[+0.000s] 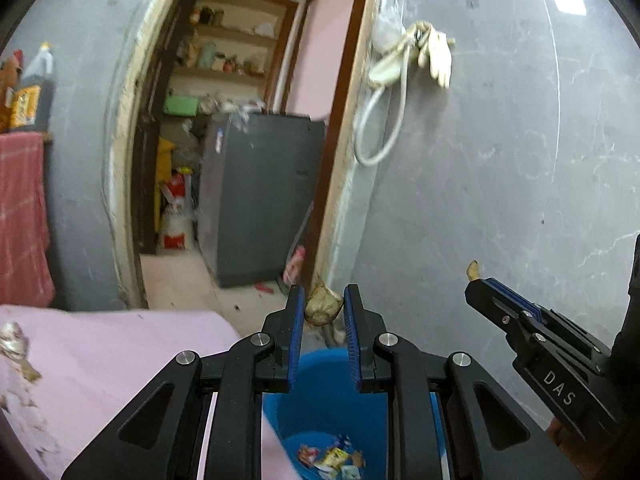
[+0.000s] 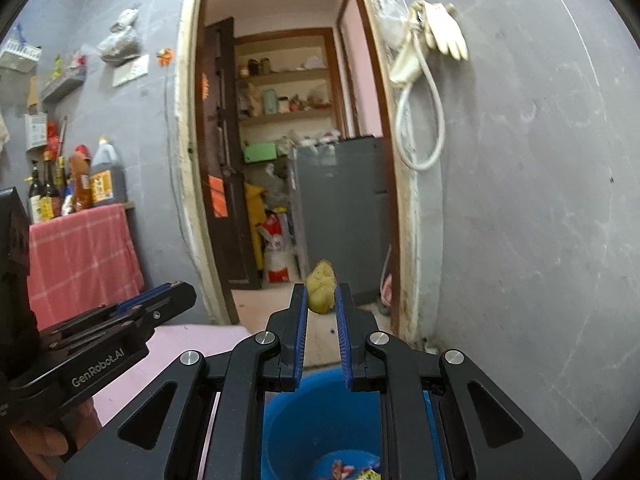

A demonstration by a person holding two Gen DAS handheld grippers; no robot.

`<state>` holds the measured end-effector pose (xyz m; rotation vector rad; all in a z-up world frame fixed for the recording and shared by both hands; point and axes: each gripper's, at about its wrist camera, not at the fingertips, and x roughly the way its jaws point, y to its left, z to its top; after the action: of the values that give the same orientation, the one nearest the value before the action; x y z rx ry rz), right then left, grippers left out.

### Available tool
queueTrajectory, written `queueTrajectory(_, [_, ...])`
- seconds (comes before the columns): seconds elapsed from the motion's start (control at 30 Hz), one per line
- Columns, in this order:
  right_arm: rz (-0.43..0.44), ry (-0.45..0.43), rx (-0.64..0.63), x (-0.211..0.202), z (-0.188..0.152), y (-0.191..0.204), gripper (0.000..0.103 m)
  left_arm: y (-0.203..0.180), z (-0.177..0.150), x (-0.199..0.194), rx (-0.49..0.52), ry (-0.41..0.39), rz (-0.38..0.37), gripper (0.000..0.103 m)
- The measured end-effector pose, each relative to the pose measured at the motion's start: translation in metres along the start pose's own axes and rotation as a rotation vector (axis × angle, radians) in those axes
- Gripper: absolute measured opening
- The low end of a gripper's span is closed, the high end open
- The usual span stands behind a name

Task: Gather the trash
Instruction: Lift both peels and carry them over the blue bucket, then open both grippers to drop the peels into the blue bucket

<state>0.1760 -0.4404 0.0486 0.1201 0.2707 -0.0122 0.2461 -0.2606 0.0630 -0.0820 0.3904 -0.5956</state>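
Left gripper [image 1: 324, 306]: clamps a brown scrap [image 1: 323, 304] above the bucket [image 1: 320, 392].
Right gripper [image 2: 321, 300]: pinches a yellow scrap [image 2: 320, 286], bucket at 6 o'clock.
Done: wrappers [image 1: 332, 458] binned.
Left: drop both; litter [image 1: 16, 352] at 9 o'clock on the pink surface [image 1: 112, 360].
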Motion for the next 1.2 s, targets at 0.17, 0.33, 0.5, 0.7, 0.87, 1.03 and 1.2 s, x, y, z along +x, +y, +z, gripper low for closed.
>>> queueTrajectory(0.17, [-0.019,0.087,0.052,0.015,-0.017,-0.02,0.012,-0.003,-0.015,0.033,-0.018,0.111,-0.02,0.016])
queueTrajectory(0.33, [-0.024,0.146,0.104,0.025,-0.031,-0.036,0.012,-0.003,-0.03,0.057,-0.043,0.198,-0.035,0.016])
queueTrajectory(0.5, [-0.027,0.197,0.127,0.033,-0.039,-0.044,0.013,-0.002,-0.039,0.071,-0.059,0.26,-0.049,0.017])
queueTrajectory(0.7, [-0.034,0.228,0.145,0.039,-0.041,-0.045,0.018,0.0,-0.04,0.075,-0.082,0.297,-0.07,0.034])
queueTrajectory(0.87, [-0.034,0.221,0.147,0.037,-0.037,-0.043,0.023,0.003,-0.034,0.069,-0.115,0.302,-0.068,0.035])
queueTrajectory(1.03, [-0.022,0.187,0.132,0.032,-0.027,-0.033,0.029,0.016,-0.022,0.047,-0.137,0.248,-0.038,0.049])
queueTrajectory(1.2, [0.002,0.135,0.112,0.023,-0.012,-0.019,0.047,0.032,-0.009,0.023,-0.143,0.186,0.01,0.066])
